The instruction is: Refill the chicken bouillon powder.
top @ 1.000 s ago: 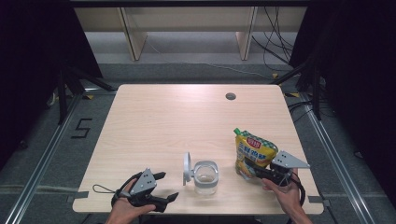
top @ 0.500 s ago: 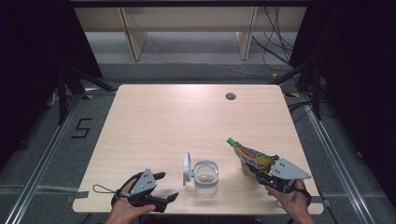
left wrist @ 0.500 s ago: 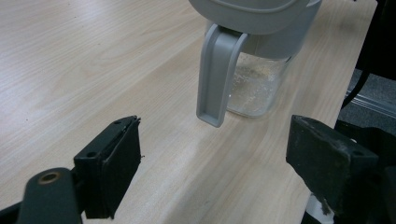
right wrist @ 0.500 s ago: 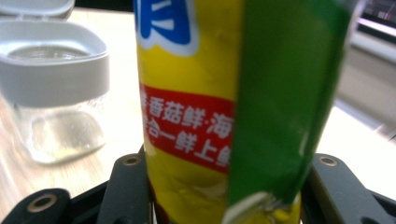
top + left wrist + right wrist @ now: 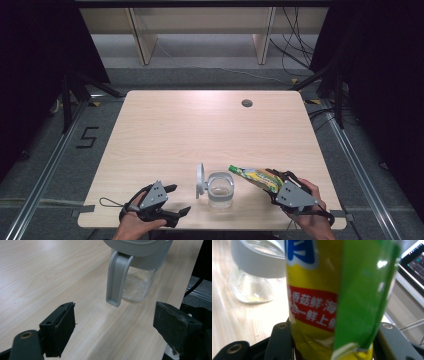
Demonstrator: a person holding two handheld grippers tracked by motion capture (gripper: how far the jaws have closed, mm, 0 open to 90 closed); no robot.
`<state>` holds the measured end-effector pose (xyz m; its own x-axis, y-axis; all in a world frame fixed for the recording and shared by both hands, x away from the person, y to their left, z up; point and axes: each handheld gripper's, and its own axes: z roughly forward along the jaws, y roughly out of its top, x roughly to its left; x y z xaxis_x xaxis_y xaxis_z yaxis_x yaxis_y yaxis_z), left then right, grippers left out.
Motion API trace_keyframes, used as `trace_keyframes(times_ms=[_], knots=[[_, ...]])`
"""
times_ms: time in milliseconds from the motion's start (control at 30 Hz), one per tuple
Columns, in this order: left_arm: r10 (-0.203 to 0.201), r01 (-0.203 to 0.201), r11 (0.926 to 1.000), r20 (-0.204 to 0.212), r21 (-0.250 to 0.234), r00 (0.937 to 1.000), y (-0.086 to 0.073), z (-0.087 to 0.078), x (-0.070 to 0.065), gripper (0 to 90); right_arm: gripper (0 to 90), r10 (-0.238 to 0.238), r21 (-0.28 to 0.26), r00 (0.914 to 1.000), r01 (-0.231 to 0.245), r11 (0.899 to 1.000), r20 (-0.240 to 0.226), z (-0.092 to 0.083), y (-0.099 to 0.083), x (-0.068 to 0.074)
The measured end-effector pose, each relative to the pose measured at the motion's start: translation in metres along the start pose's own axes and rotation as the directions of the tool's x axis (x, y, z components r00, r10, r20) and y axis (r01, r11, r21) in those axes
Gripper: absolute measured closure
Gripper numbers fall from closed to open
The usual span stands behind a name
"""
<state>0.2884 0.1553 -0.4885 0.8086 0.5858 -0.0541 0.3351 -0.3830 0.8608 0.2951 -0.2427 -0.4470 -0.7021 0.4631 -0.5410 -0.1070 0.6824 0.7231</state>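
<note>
near table's front edge, right claw (image 5: pixel 270 184) pinching tilted pouch (image 5: pixel 254 176) beside jar (image 5: pixel 220 189); left claw (image 5: pixel 176 200) spread, empty.

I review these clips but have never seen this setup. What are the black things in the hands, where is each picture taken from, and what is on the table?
A person holds a two-jaw grasping tool in each hand. The high view looks down on a wooden table; the other two pictures come from cameras riding on each tool. The left tool rests near the table's front edge, jaws open and empty. The right tool grips a yellow-green pouch, tipped toward a clear glass jar with its grey lid swung open.
</note>
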Motion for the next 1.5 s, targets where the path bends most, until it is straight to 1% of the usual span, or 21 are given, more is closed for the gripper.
trace_keyframes(times_ms=[400,433,533,567,600,733,767,800,867,900,933,967,1000,1033,1067,1133,1200,1267,1367,1433,1500], knots=[[0.014,-0.014,0.9999,-0.004,0.006,0.9999,0.000,0.000,0.001,17.0,53.6,-0.253,0.125,0.9671,0.248,0.961,0.027,0.005,0.011,0.016],[0.016,-0.016,0.9999,0.000,0.005,0.9999,0.000,0.000,0.001,17.0,53.7,-0.296,0.163,0.9541,0.285,0.945,0.045,0.005,0.013,0.019],[0.001,-0.001,1.0000,-0.002,0.005,1.0000,0.000,0.001,0.000,17.0,53.6,-0.328,0.185,0.9431,0.313,0.931,0.054,0.004,0.015,0.022],[0.011,-0.010,0.9999,-0.001,0.005,0.9999,0.000,0.001,0.001,17.0,53.7,-0.377,0.176,0.9244,0.362,0.915,0.058,0.005,0.016,0.020],[0.007,-0.007,1.0000,-0.001,0.005,1.0000,0.000,0.001,0.001,17.0,53.7,-0.358,0.185,0.9318,0.342,0.921,0.061,0.005,0.016,0.022],[0.004,-0.004,0.9999,-0.006,0.010,1.0000,0.000,0.000,0.001,17.0,53.7,-0.409,0.194,0.9091,0.389,0.900,0.077,0.006,0.017,0.023],[0.002,-0.002,1.0000,-0.003,0.006,1.0000,0.000,0.000,0.001,17.0,53.8,-0.455,0.209,0.8874,0.432,0.878,0.076,0.005,0.020,0.022],[0.002,-0.002,1.0000,-0.003,0.006,1.0000,0.000,0.000,0.001,17.0,53.8,-0.413,0.220,0.9067,0.387,0.896,0.087,0.004,0.019,0.026],[0.005,-0.005,0.9999,-0.007,0.011,1.0000,0.000,0.000,0.001,17.0,53.8,-0.450,0.230,0.8885,0.420,0.878,0.092,0.004,0.020,0.026],[0.002,-0.002,0.9999,-0.005,0.011,1.0000,0.000,0.000,0.001,17.0,53.8,-0.522,0.226,0.8488,0.493,0.840,0.087,0.005,0.022,0.023],[0.002,-0.002,0.9999,-0.005,0.011,1.0000,0.000,0.000,0.001,17.0,53.8,-0.522,0.226,0.8488,0.493,0.840,0.087,0.005,0.022,0.023],[0.009,-0.009,0.9999,-0.005,0.010,0.9999,0.000,0.000,0.001,17.0,54.0,-0.615,0.265,0.7844,0.579,0.771,0.078,0.003,0.027,0.020],[0.009,-0.009,0.9999,-0.005,0.010,0.9999,0.000,0.000,0.001,17.0,54.0,-0.615,0.265,0.7844,0.579,0.771,0.078,0.003,0.027,0.020],[0.006,-0.006,0.9999,-0.007,0.012,1.0000,0.000,0.000,0.001,17.0,54.0,-0.575,0.278,0.8133,0.534,0.798,0.088,0.003,0.025,0.024],[0.007,-0.007,0.9999,-0.008,0.012,0.9999,0.000,0.000,0.002,17.0,54.0,-0.585,0.288,0.8056,0.540,0.791,0.096,0.002,0.026,0.025],[0.004,-0.003,0.9999,-0.007,0.012,1.0000,0.000,0.001,0.001,17.0,54.0,-0.630,0.301,0.7707,0.580,0.757,0.099,0.002,0.029,0.026],[0.009,-0.009,0.9999,-0.009,0.012,0.9999,0.000,0.000,0.001,17.0,54.0,-0.699,0.304,0.7087,0.649,0.698,0.093,0.002,0.033,0.025],[0.003,-0.003,0.9999,-0.007,0.011,1.0000,0.000,0.001,0.001,17.0,54.0,-0.686,0.324,0.7203,0.628,0.708,0.102,0.001,0.033,0.027],[0.009,-0.009,0.9999,-0.009,0.011,0.9999,0.000,0.000,0.002,17.0,54.1,-0.727,0.327,0.6809,0.669,0.667,0.090,0.003,0.036,0.026],[0.011,-0.011,0.9999,-0.010,0.011,0.9999,0.000,0.000,0.002,17.0,54.1,-0.766,0.338,0.6375,0.705,0.624,0.084,0.003,0.039,0.026],[0.010,-0.010,0.9999,-0.010,0.011,0.9999,0.000,0.000,0.002,17.0,54.1,-0.766,0.346,0.6370,0.702,0.623,0.087,0.003,0.040,0.028]])
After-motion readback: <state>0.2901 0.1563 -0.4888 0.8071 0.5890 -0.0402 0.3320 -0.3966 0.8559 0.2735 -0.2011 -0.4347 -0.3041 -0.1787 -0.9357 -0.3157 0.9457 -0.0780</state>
